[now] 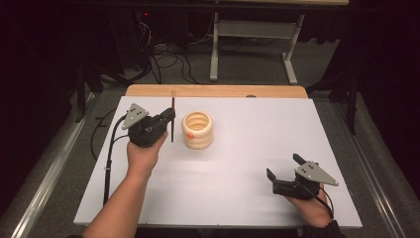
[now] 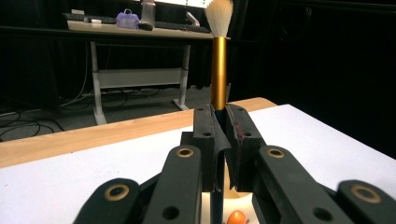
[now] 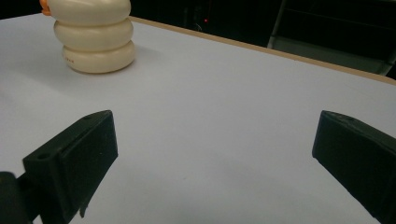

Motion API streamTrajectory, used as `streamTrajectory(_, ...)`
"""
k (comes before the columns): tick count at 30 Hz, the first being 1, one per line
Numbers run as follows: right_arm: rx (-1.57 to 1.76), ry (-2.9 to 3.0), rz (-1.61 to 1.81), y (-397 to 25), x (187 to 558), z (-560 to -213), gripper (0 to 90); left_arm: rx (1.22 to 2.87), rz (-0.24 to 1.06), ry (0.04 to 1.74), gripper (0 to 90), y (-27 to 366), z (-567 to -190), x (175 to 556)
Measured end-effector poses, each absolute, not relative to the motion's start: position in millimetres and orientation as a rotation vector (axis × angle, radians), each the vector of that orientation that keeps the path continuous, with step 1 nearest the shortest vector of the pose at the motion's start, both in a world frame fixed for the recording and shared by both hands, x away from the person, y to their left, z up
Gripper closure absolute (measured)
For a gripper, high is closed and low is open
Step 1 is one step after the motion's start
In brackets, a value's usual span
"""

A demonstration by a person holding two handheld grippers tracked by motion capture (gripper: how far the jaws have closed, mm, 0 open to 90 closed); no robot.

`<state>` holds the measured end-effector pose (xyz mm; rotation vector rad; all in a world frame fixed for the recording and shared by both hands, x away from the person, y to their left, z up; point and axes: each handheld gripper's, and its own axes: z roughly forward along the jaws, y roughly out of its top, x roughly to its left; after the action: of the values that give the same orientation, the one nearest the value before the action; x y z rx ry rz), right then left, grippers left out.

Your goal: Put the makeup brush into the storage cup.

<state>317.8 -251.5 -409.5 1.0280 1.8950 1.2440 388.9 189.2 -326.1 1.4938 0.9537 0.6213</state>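
My left gripper is shut on a thin brush, held upright just left of a cream ringed holder with a small orange knob on its rim. In the left gripper view the jaws clamp the brush's dark handle; its gold ferrule and pale bristles rise above my left gripper, and the orange knob shows below. My right gripper rests open at the table's front right with nothing between its jaws. From the right gripper view, my right gripper faces the holder far off.
A white mat covers the table, with a wooden strip along its far edge. Beyond stand a desk frame and floor cables. A metal rail runs along the left side.
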Motion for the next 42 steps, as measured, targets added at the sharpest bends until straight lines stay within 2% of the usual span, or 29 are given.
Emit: streamTrajectory(42, 1.019, 1.900, 1.231, -250.8, 318.3, -409.9, 1.3, 1.507, 0.644, 0.928, 83.8, 140.1, -312.1, 439.6)
